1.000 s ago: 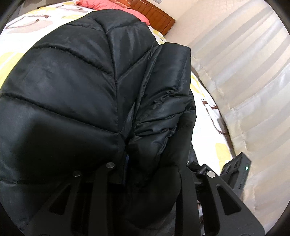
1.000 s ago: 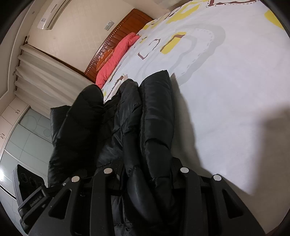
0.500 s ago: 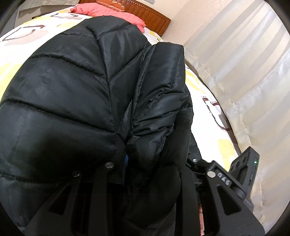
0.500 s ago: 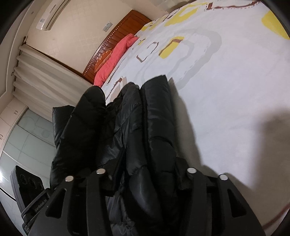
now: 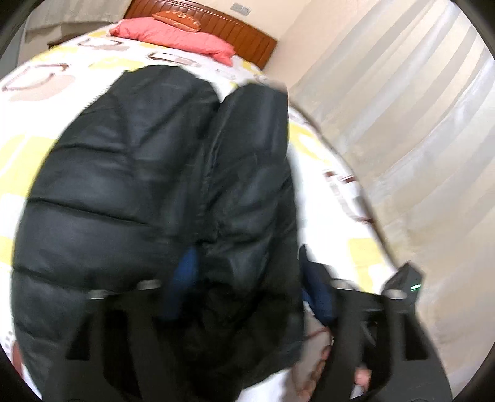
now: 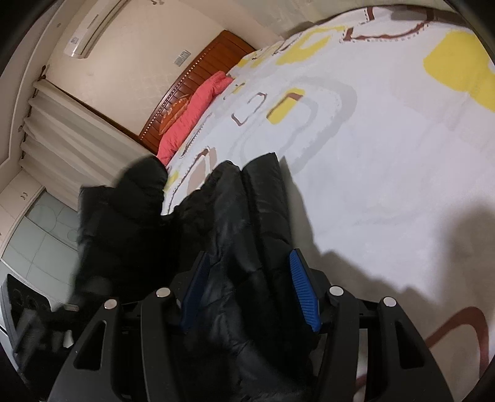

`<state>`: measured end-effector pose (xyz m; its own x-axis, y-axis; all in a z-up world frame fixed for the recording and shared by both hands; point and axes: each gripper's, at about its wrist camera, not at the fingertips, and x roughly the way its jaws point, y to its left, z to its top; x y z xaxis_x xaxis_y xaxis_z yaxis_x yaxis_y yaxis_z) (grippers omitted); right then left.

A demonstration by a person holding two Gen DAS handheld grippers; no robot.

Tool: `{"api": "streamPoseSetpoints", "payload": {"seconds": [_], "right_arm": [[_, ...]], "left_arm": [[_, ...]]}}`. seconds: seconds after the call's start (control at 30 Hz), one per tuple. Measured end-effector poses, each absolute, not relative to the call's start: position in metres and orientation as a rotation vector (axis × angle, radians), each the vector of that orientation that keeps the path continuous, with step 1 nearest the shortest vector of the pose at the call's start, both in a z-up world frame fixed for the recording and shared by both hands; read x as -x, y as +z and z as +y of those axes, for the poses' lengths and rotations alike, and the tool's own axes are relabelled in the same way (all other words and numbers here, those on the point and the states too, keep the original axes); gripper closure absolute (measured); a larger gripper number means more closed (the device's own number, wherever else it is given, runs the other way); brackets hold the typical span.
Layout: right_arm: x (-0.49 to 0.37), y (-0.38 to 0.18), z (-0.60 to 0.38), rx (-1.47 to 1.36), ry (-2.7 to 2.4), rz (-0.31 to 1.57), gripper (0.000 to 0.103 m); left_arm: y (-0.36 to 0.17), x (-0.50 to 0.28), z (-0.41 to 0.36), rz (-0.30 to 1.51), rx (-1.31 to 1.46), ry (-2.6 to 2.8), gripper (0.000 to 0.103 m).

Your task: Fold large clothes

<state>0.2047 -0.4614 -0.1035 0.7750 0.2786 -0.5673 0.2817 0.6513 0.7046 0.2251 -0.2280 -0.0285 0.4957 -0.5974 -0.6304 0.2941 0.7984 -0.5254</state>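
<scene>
Garment: 1 black quilted puffer jacket (image 5: 130,191), bunched in thick folds, lying on the bed sheet (image 6: 386,160) near the curtain side.
Left gripper (image 5: 250,290): jaws have just been opening and now stand wide apart. Jacket bulk sits between the 2 blue pads (image 5: 182,278); the picture is blurred, and the right-side pad stands clear of the fabric.
Right gripper (image 6: 250,290): jaws have just been opening and now stand partly apart. A fold of the jacket runs up between the 2 ribbed blue pads (image 6: 304,293); the right-side pad face is exposed, not pressed into the fabric.
Hand: fingertips show under the left gripper frame, low in the left wrist view (image 5: 362,377).
Bed: white sheet with yellow, grey and brown shapes.
Head end: red pillow (image 5: 173,40) against a wooden headboard (image 5: 216,24).
Room side: pale pleated curtain (image 5: 411,130) beside the bed.
Wall: air conditioner (image 6: 89,27) mounted high, above the headboard.
</scene>
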Motion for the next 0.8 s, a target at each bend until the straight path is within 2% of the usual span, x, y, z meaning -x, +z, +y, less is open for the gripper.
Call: {"api": "streamPoseSetpoints", "payload": {"seconds": [0.6,0.8], "right_arm": [[-0.184,-0.06,-0.424,-0.822,0.072,0.666,0.049],[-0.189,-0.05,-0.407,-0.798,0.104,0.669,0.049]], "left_arm": [[-0.008,-0.193,-0.205,0.853,0.405,-0.571,0.028],[-0.004,-0.191,-0.173,0.835,0.427,-0.539,0.028]]}}
